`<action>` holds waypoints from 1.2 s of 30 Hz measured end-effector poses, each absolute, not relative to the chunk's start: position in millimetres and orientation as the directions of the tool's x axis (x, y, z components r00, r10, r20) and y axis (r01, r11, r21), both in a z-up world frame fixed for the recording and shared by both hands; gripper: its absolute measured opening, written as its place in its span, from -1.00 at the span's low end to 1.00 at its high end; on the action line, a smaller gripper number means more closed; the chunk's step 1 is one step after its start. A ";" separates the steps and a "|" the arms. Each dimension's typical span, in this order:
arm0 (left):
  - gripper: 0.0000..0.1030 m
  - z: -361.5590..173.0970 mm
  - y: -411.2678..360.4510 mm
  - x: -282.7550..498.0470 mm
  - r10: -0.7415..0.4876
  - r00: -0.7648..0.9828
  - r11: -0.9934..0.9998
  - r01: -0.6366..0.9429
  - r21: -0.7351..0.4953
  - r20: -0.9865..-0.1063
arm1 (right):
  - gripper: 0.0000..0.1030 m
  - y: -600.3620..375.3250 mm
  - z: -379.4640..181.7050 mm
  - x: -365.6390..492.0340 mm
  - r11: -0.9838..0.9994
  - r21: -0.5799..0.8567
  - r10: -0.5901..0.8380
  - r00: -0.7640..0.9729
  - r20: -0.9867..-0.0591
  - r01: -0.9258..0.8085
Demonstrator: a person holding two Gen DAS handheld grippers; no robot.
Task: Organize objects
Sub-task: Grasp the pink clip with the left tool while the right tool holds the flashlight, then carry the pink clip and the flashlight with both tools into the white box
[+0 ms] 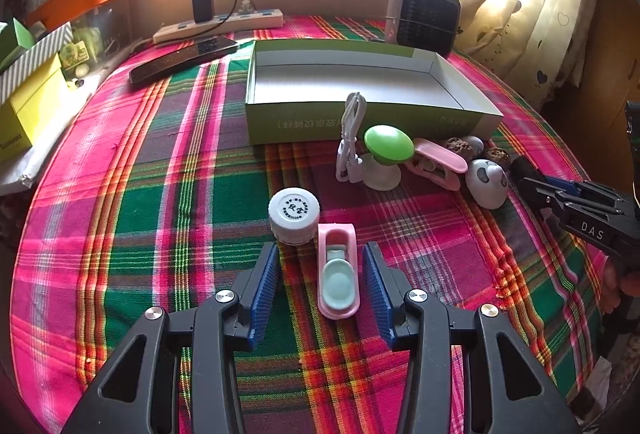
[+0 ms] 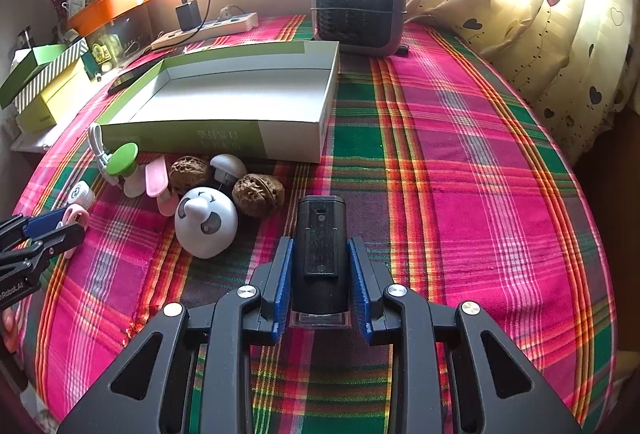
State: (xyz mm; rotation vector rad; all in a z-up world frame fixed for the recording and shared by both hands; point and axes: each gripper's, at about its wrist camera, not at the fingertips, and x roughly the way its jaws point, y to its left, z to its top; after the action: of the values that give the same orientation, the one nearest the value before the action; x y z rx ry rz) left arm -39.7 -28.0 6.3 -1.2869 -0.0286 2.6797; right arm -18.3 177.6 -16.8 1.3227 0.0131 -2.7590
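My left gripper [image 1: 322, 260] is open, its blue pads either side of a pink clip with a pale blue pad [image 1: 338, 272] lying on the plaid cloth, not touching it. A white bottle cap [image 1: 293, 214] sits just beyond. My right gripper [image 2: 320, 262] is shut on a black boxy device [image 2: 320, 254]. An open green tray box [image 1: 360, 90] stands behind; it also shows in the right wrist view [image 2: 224, 94]. In front of it lie a white cable [image 1: 350, 138], a green-topped suction toy [image 1: 386, 154], a pink clip [image 1: 438, 162], a white panda toy [image 2: 206, 222] and walnuts [image 2: 258, 194].
A small heater [image 2: 358, 10] stands at the back, a power strip with a charger [image 1: 218, 22] and a dark remote [image 1: 182, 60] at the back left. Boxes [image 1: 28, 102] are stacked at the left edge. Curtains [image 2: 552, 34] hang on the right.
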 end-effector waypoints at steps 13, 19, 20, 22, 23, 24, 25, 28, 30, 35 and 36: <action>-0.70 5.7 -29.1 -40.9 0.120 -0.620 -0.991 -0.122 -0.056 -0.775 | -0.45 177.0 -17.0 -16.9 -0.997 0.026 -0.069 -0.623 -0.779 0.079; -0.70 5.6 -29.4 -40.6 0.120 -0.620 -0.991 -0.122 -0.057 -0.776 | -0.45 175.7 -16.9 -14.5 -0.997 0.025 -0.067 -0.622 -0.780 0.076; -0.70 5.6 -29.5 -40.6 0.120 -0.619 -0.991 -0.122 -0.057 -0.776 | -0.45 175.7 -16.9 -14.6 -0.997 0.026 -0.068 -0.622 -0.780 0.076; -0.70 6.0 -29.9 -40.3 0.123 -0.618 -0.991 -0.121 -0.060 -0.777 | -0.45 175.7 -16.7 -14.0 -0.997 0.031 -0.072 -0.621 -0.781 0.077; -0.70 6.5 -30.1 -40.1 0.126 -0.616 -0.990 -0.122 -0.064 -0.777 | -0.45 175.7 -16.4 -13.2 -0.996 0.034 -0.075 -0.621 -0.781 0.077; -0.70 7.3 -30.2 -39.5 0.129 -0.616 -0.990 -0.123 -0.067 -0.777 | -0.45 175.4 -15.8 -12.1 -0.996 0.035 -0.075 -0.621 -0.780 0.077; -0.70 8.8 -29.8 -38.4 0.131 -0.618 -0.990 -0.125 -0.068 -0.775 | -0.45 175.0 -14.3 -11.3 -0.996 0.034 -0.075 -0.624 -0.778 0.077; -0.70 14.4 -28.4 -37.0 0.133 -0.626 -0.989 -0.132 -0.064 -0.769 | -0.45 175.0 -8.8 -9.4 -0.996 0.037 -0.080 -0.631 -0.771 0.080; -0.70 18.8 -28.5 -38.1 0.142 -0.625 -0.988 -0.137 -0.071 -0.768 | -0.45 175.0 -4.1 -8.5 -0.996 0.035 -0.079 -0.636 -0.768 0.081; -0.70 32.6 -26.9 -42.8 0.151 -0.637 -0.986 -0.151 -0.069 -0.756 | -0.45 173.2 7.6 -9.7 -0.995 0.030 -0.081 -0.644 -0.761 0.090; -0.70 34.8 -26.8 -44.5 0.154 -0.636 -0.985 -0.154 -0.071 -0.756 | -0.45 172.5 10.1 -10.8 -0.995 0.030 -0.083 -0.645 -0.759 0.092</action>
State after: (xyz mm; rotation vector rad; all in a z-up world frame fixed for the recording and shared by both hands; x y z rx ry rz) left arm -44.5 -26.8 34.8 -1.2458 -0.0004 2.6972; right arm -10.8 172.5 10.1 1.2751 0.0165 -2.7653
